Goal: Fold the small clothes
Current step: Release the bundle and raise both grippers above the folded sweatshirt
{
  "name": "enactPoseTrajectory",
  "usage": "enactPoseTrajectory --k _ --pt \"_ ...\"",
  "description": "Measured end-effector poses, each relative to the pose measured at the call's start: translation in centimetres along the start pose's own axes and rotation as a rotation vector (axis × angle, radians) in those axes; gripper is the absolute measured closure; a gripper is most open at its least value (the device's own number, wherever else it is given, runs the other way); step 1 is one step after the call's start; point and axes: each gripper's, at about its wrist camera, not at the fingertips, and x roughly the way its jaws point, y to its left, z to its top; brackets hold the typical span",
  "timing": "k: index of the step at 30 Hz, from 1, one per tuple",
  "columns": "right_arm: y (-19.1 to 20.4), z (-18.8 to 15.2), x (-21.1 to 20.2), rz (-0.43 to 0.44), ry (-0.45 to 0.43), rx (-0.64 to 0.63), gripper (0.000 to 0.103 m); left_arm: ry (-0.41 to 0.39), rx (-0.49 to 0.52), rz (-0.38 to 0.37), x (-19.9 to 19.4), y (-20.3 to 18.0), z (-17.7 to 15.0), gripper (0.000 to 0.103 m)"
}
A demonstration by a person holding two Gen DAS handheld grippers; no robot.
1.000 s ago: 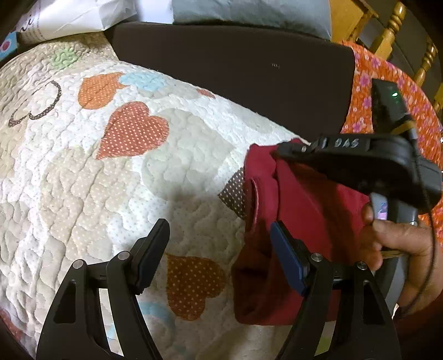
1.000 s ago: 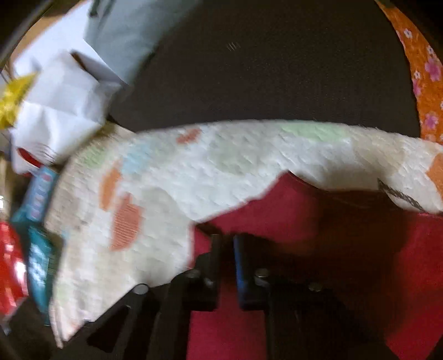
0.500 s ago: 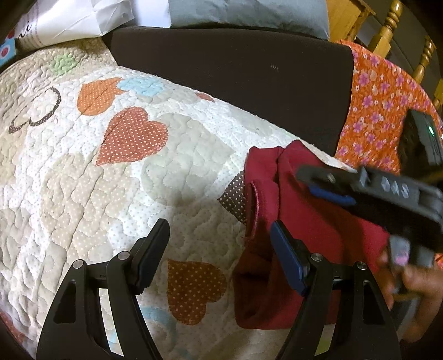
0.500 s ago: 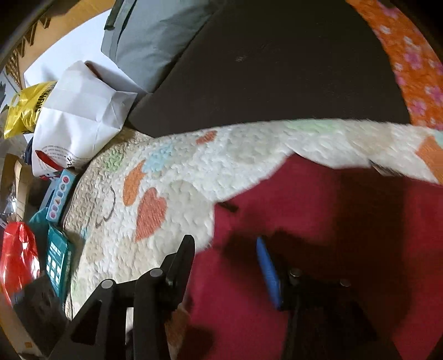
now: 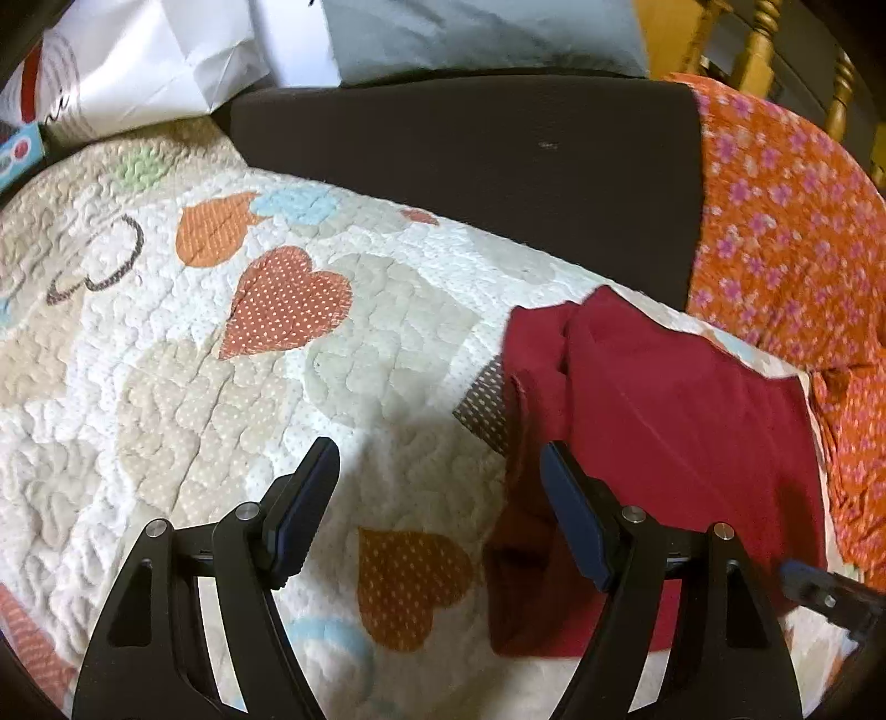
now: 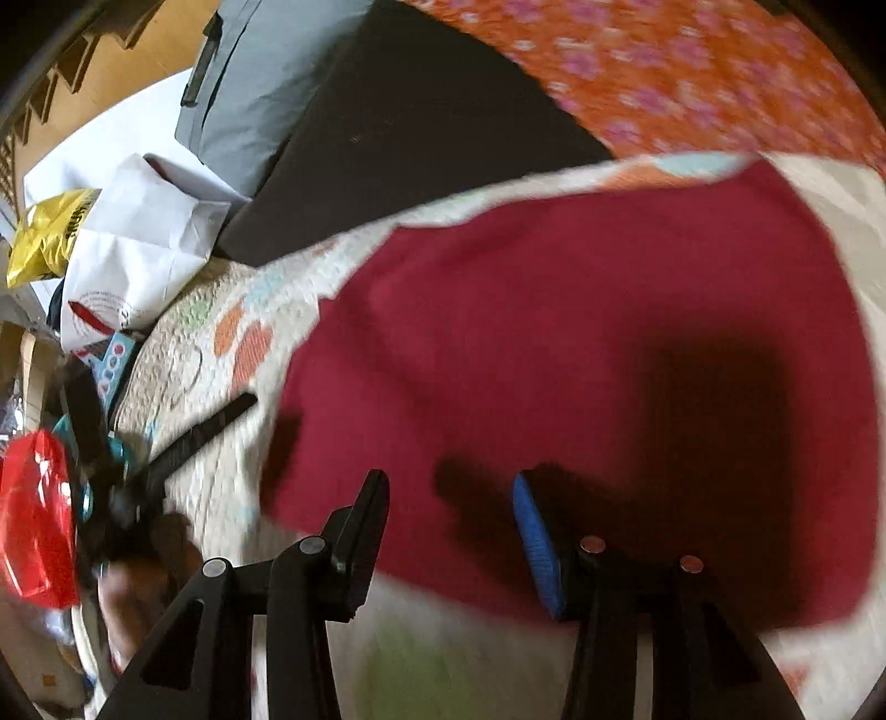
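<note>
Above the heart-patterned quilt (image 5: 166, 387), left tongs (image 5: 437, 498): jaws spread wide, nothing between them, right finger over the edge of the red garment (image 5: 664, 432). Right tongs (image 6: 448, 531): likewise spread and released, poised over the same garment, view blurred. Red garment: lying folded on the quilt's right portion, near the orange floral cloth (image 5: 786, 221). Beyond: dark cushion (image 5: 470, 160), grey pillow (image 5: 476, 33), white paper bag (image 5: 144, 61).

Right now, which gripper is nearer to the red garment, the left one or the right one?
Right. The right gripper hangs open directly over the red garment. The left gripper is open over the quilt beside it, with one finger at its edge.
</note>
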Motion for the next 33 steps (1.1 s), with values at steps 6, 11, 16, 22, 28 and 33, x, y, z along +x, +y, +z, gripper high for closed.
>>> enactPoseTrajectory --k 6,11,16,22,28,33 --pt "-2.0 -3.5 -9.1 -0.032 -0.110 0.052 0.058 -0.083 0.110 -0.029 -7.6 -3.5 1.3 0.027" --pt "-2.7 -5.7 -16.4 -0.085 -0.174 0.036 0.058 -0.218 0.121 -0.055 -16.4 -4.5 2.9 0.027" --pt "-3.9 -8.4 -23.1 -0.061 -0.301 0.045 0.058 -0.290 0.167 0.047 -23.0 -4.3 3.8 0.027" --pt "-3.6 -9.3 -24.2 0.000 -0.329 0.048 0.058 -0.301 0.198 0.068 -26.9 -4.5 3.7 0.026" --pt "-2.2 -9.2 -23.1 -0.002 -0.330 0.001 0.058 -0.211 0.202 -0.023 -23.3 -4.8 2.6 0.025" --pt "-3.3 -8.3 -21.8 -0.034 -0.275 0.069 0.058 -0.219 0.270 -0.008 -21.5 -4.7 3.7 0.025"
